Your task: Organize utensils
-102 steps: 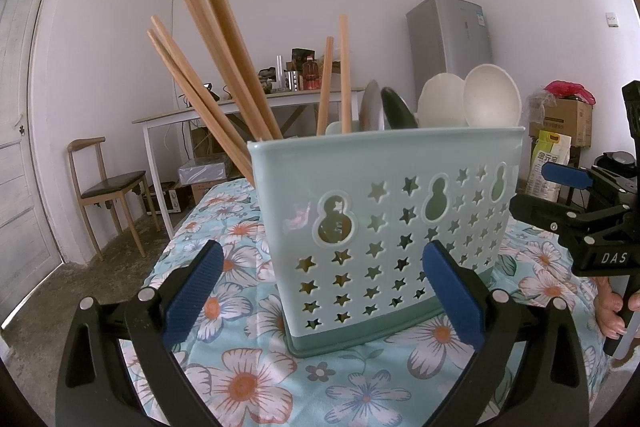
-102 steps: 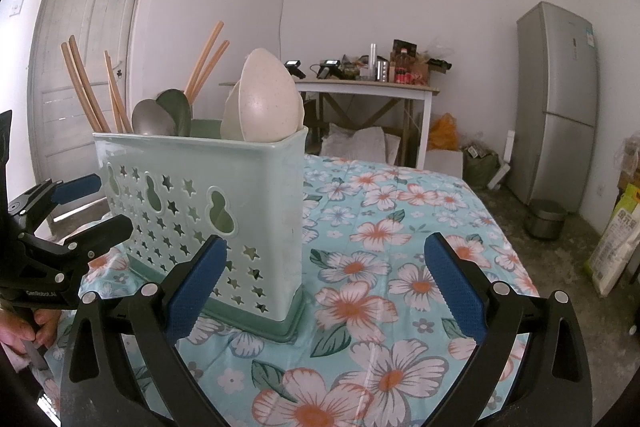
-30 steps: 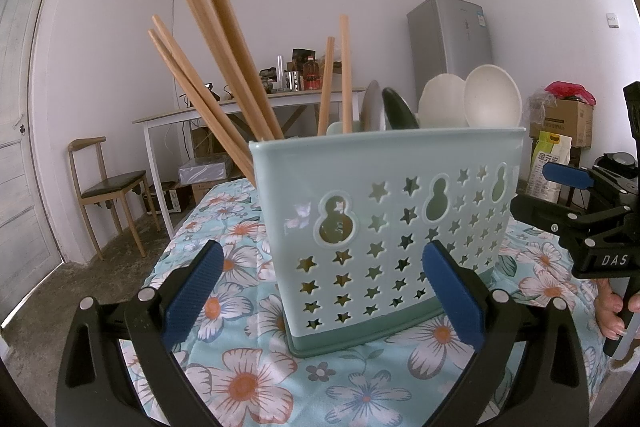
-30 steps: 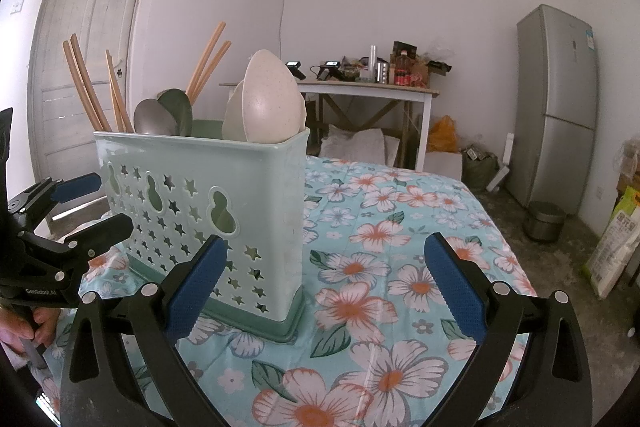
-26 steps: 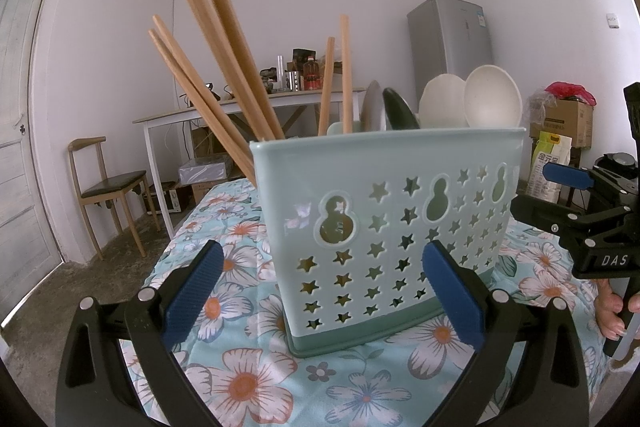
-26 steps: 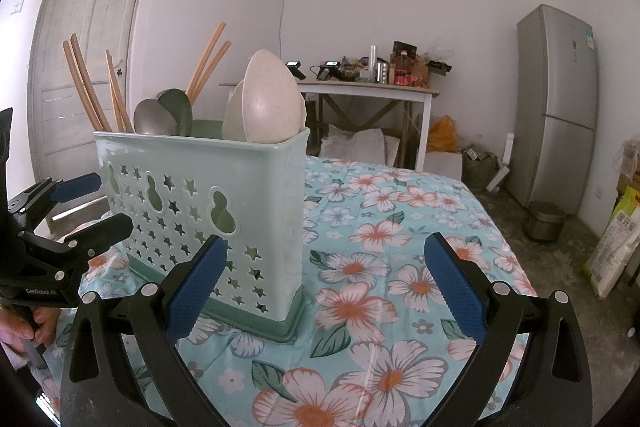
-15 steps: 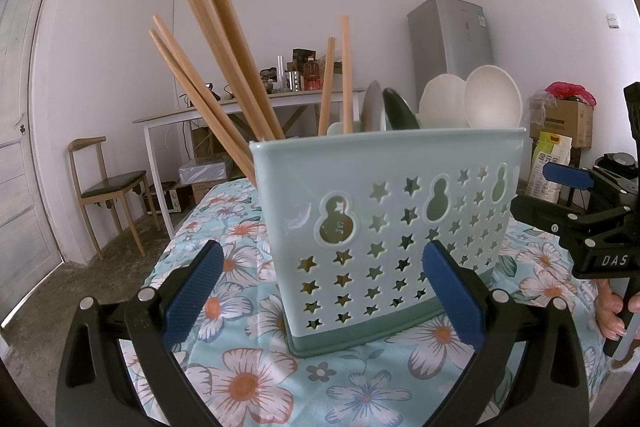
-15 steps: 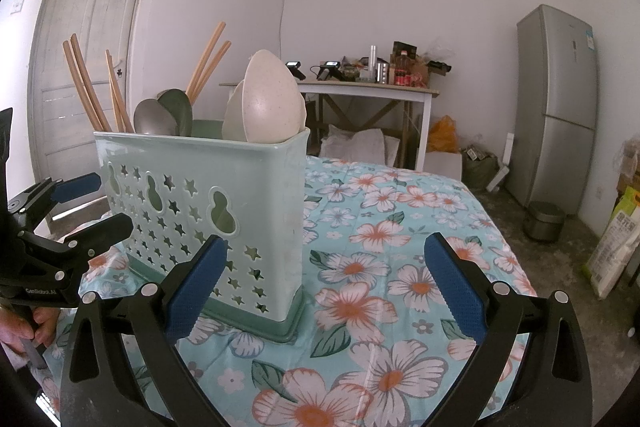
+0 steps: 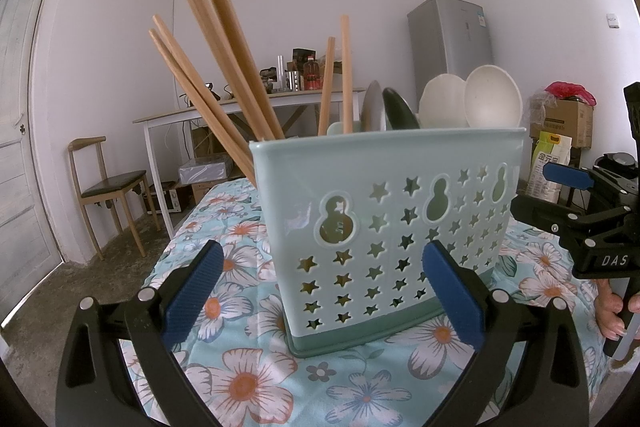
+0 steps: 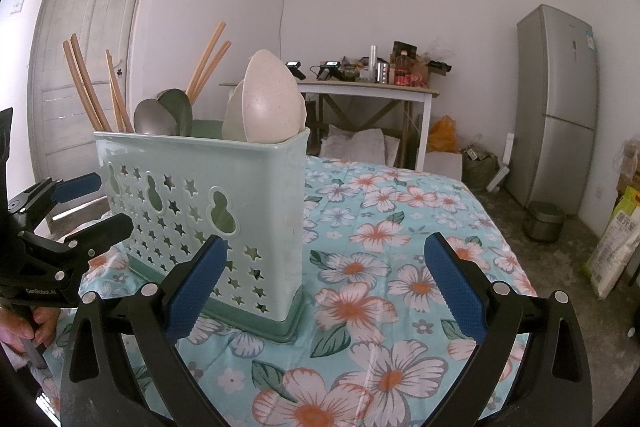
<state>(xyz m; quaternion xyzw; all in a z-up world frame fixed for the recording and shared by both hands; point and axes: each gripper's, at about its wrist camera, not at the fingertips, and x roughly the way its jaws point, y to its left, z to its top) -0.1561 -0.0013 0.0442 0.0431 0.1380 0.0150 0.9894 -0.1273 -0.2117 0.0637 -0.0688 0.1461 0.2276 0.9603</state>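
Note:
A pale green utensil basket (image 9: 384, 211) (image 10: 208, 203) with star-shaped holes stands upright on the floral tablecloth (image 10: 400, 267). Several wooden chopsticks (image 9: 216, 39) (image 10: 84, 83) lean out of its one end. A metal spoon (image 9: 372, 107) (image 10: 154, 119) and a dark green spoon (image 9: 400, 111) (image 10: 178, 107) stand in the middle. Two cream spoons (image 9: 492, 99) (image 10: 272, 99) fill the other end. My left gripper (image 9: 320, 255) (image 10: 114, 203) is open and empty, facing the basket's long side. My right gripper (image 10: 326, 247) (image 9: 530, 187) is open and empty by the basket's cream-spoon corner.
A white side table (image 10: 368, 91) with bottles stands at the back wall, a grey fridge (image 10: 556, 107) beside it. A wooden chair (image 9: 108, 187) and a door (image 10: 88, 67) are on the left. A pot (image 10: 544, 225) and boxes (image 9: 564, 119) sit on the floor.

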